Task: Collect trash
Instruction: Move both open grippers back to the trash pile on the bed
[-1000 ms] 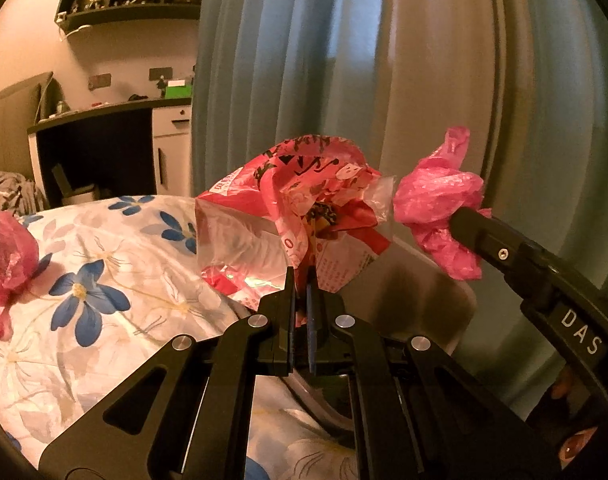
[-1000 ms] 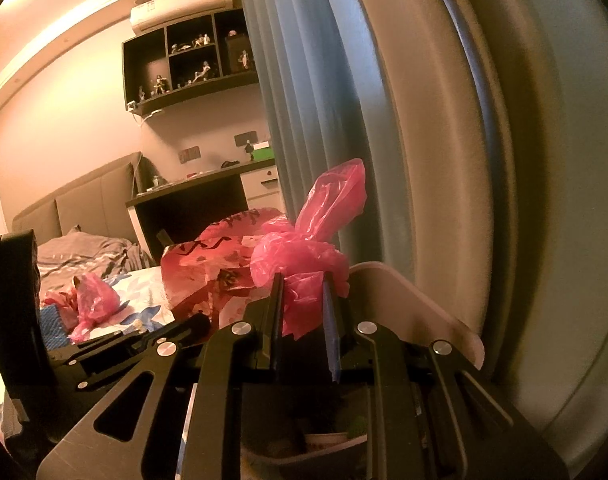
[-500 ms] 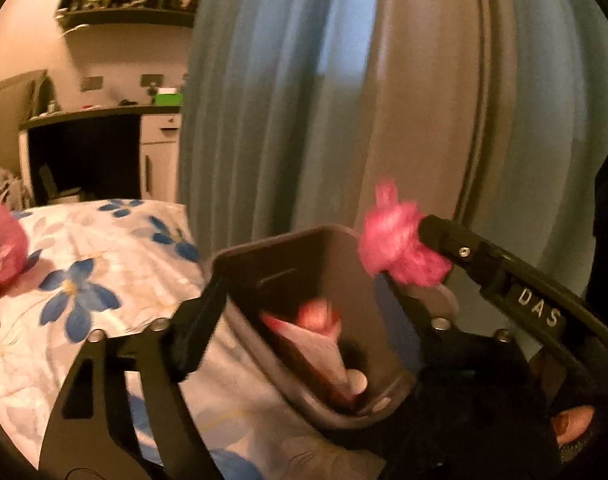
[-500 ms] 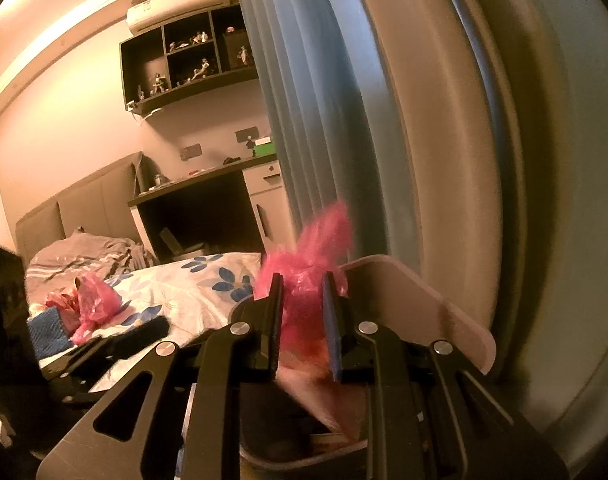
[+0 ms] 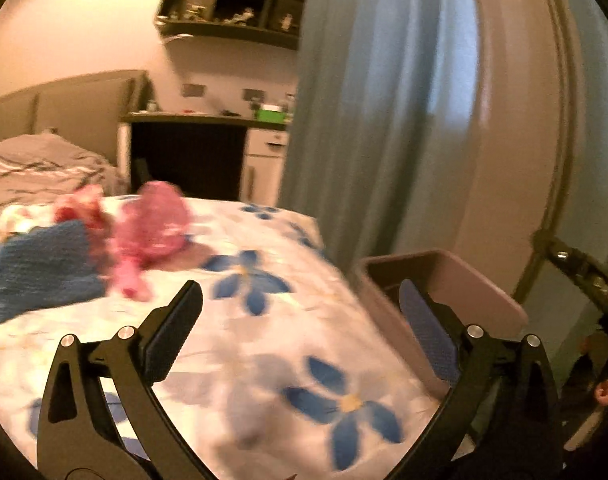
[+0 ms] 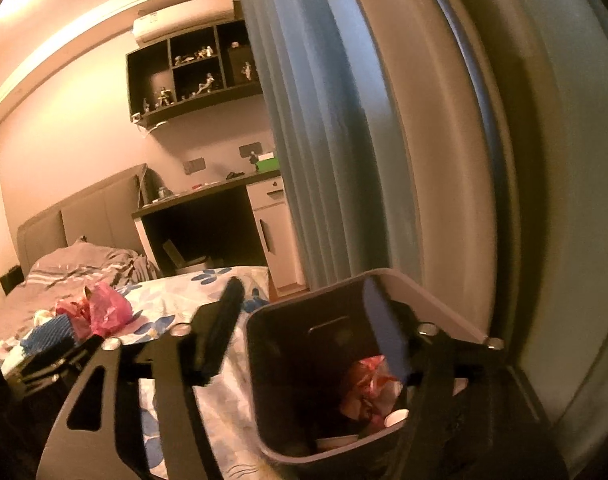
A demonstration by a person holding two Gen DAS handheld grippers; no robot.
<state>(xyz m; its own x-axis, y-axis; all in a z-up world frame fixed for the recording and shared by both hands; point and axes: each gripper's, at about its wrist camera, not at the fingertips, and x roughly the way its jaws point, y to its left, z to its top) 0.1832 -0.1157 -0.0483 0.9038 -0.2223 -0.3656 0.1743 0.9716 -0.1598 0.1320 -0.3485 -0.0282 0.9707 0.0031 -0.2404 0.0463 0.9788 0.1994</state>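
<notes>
Both claws just opened, nothing held: left gripper (image 5: pixel 300 312) wide, right gripper (image 6: pixel 304 328) over bin (image 6: pixel 435 308). Next: approach pink bag (image 5: pixel 152 236) on bed (image 5: pixel 264 340) low, w/ jaws wide.

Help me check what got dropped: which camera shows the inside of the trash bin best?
The right wrist view: it looks down into the trash bin, showing pink wrappers and pale scraps at the bottom. The left wrist view catches only the bin's rim and outer wall, blurred, at the bed's edge.

The left gripper (image 5: pixel 300 296) and right gripper (image 6: pixel 304 306) both gape empty, jaws just opened (a fingertip (image 5: pixel 607 390) shows at four o'clock).
</notes>
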